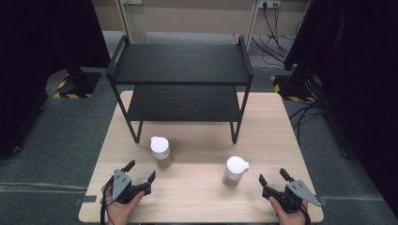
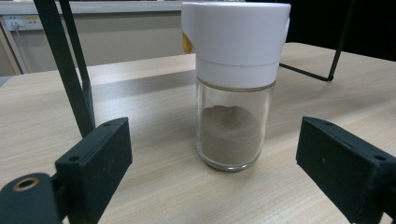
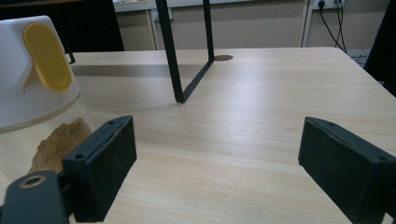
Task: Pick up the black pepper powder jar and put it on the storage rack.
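Jaws of the left gripper (image 1: 140,175) are standing open and empty, facing the left spice jar (image 2: 233,93); it is needing a level, centred approach, closing on the glass below the white cap.

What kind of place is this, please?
Probably a lab or recording room, not a kitchen: a light wooden table on grey carpet, black stands with yellow-black hazard tape, and wall sockets with loose cables.
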Demonstrator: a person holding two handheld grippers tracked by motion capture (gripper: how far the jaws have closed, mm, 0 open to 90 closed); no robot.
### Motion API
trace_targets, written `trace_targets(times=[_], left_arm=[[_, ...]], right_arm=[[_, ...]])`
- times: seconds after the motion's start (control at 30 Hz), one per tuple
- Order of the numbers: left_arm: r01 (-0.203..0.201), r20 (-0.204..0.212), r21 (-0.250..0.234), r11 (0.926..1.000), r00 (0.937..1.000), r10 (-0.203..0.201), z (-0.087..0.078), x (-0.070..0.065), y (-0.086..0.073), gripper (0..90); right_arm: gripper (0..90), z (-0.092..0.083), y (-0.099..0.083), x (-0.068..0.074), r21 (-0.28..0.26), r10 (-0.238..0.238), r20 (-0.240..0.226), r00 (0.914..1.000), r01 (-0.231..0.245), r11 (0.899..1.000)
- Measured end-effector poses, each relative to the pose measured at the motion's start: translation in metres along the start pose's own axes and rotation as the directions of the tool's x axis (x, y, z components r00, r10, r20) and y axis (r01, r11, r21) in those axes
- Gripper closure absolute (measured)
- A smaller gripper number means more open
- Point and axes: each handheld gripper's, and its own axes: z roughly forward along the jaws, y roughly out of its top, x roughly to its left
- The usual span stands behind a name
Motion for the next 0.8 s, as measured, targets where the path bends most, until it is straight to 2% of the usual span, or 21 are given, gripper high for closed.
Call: trace_targets(times=[0.17, 0.3, 0.37, 0.63, 0.7, 0.8], left_arm=[[0.005, 0.013, -0.003, 1.0, 0.9999, -0.005, 0.0, 0.001, 0.0, 10.0], [-0.014, 0.032, -0.002, 0.9999, 0.9994, 0.014, 0.003, 0.0, 0.004, 10.1], [-0.007, 0.044, -0.004, 1.0, 0.999, 0.007, 0.005, 0.0, 0.007, 10.0], [-0.047, 0.075, 0.011, 0.9988, 0.9961, 0.046, 0.02, 0.0, 0.02, 10.2], [-0.035, 0.091, 0.017, 0.9992, 0.9953, 0.034, 0.026, 0.003, 0.022, 10.3], [-0.032, 0.092, 0.021, 0.9993, 0.9953, 0.03, 0.033, 0.005, 0.025, 10.3]], right_arm=[[11.6, 0.0, 0.001, 0.001, 0.004, -0.003, 0.002, 1.0, 0.003, 1.0], [11.1, 0.0, 0.001, 0.0, 0.008, -0.004, 0.0, 1.0, 0.004, 1.0], [11.0, 0.001, 0.002, 0.0, 0.011, -0.004, 0.0, 1.0, 0.004, 1.0], [10.7, 0.001, 0.002, 0.0, 0.013, -0.005, 0.002, 1.0, 0.005, 1.0], [10.7, 0.001, 0.003, 0.0, 0.014, -0.004, 0.002, 1.0, 0.004, 1.0], [10.7, 0.001, 0.002, 0.001, 0.013, -0.007, 0.003, 1.0, 0.007, 1.0]])
